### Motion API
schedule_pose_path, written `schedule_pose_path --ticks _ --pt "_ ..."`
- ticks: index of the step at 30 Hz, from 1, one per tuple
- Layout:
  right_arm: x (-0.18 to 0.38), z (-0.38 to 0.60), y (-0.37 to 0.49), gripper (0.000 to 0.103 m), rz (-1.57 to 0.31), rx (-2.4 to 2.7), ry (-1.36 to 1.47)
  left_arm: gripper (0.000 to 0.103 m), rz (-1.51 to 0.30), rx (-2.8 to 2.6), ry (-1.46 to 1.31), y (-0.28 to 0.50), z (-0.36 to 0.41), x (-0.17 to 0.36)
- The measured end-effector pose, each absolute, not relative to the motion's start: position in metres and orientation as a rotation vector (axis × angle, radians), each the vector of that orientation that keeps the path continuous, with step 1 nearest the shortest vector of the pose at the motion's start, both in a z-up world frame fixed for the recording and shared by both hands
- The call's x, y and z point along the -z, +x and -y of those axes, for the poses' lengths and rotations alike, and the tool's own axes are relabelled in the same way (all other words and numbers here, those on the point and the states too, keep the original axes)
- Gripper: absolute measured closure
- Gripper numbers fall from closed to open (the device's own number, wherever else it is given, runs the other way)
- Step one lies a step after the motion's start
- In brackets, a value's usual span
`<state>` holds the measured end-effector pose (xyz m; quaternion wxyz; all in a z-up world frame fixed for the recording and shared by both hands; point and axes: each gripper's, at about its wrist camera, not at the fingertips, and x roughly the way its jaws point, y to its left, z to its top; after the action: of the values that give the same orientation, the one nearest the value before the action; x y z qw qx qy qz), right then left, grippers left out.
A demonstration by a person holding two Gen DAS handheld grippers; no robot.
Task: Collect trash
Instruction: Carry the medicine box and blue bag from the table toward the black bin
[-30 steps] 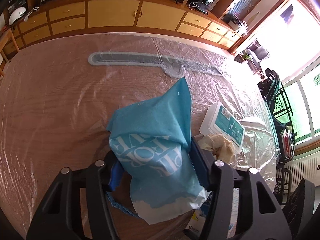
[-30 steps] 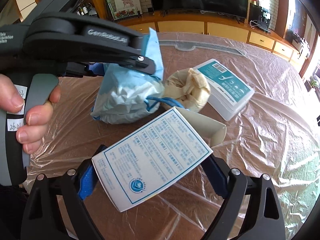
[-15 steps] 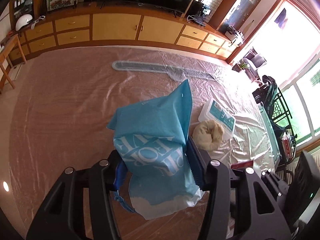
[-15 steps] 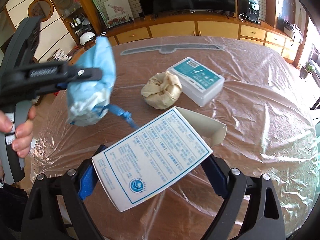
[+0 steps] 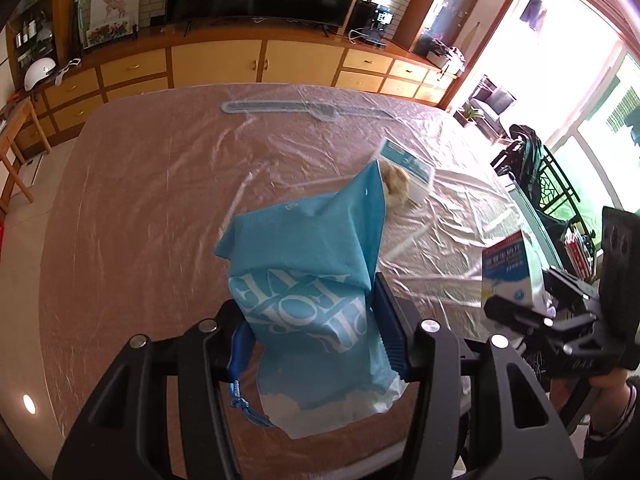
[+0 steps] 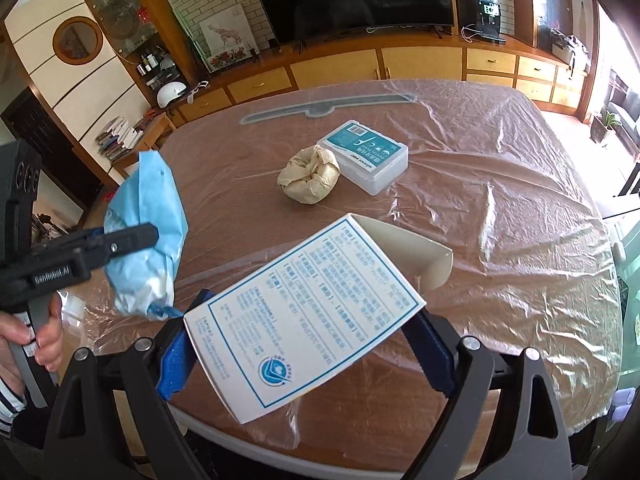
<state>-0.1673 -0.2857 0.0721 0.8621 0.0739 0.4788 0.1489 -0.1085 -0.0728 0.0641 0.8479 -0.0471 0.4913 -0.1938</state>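
My left gripper [image 5: 312,312] is shut on a crumpled blue plastic bag [image 5: 304,248] with white lettering, held above the near part of the plastic-covered table [image 5: 140,208]. In the right wrist view that bag [image 6: 148,200] hangs at the left in the left gripper [image 6: 132,240]. My right gripper [image 6: 310,320] is shut on an open white carton [image 6: 320,280] with blue print, over the table's front edge. A beige crumpled wad [image 6: 310,178] lies mid-table, touching a clear plastic box [image 6: 364,156] with a teal label.
A long grey strip [image 6: 320,108] lies under the plastic sheet at the table's far side. Yellow cabinets [image 6: 336,68] and a television line the back wall. A black chair [image 5: 532,168] stands by the table's right edge. A person's hand [image 6: 48,332] grips the left handle.
Both grippers have drawn back and risen from the middle of the table toward its near edge, each still holding its item. The wad and the teal-labelled box now look farther away.
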Motion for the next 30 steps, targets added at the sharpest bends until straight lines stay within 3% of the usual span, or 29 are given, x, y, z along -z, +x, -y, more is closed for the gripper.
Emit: schedule_pose_path --ticks 30 --pt "-0.082 0.298 -0.292 0.014 -1.072 -0.422 0.220 0.050 -1.015 0.706 0.067 -0.216 0.109 -0.060"
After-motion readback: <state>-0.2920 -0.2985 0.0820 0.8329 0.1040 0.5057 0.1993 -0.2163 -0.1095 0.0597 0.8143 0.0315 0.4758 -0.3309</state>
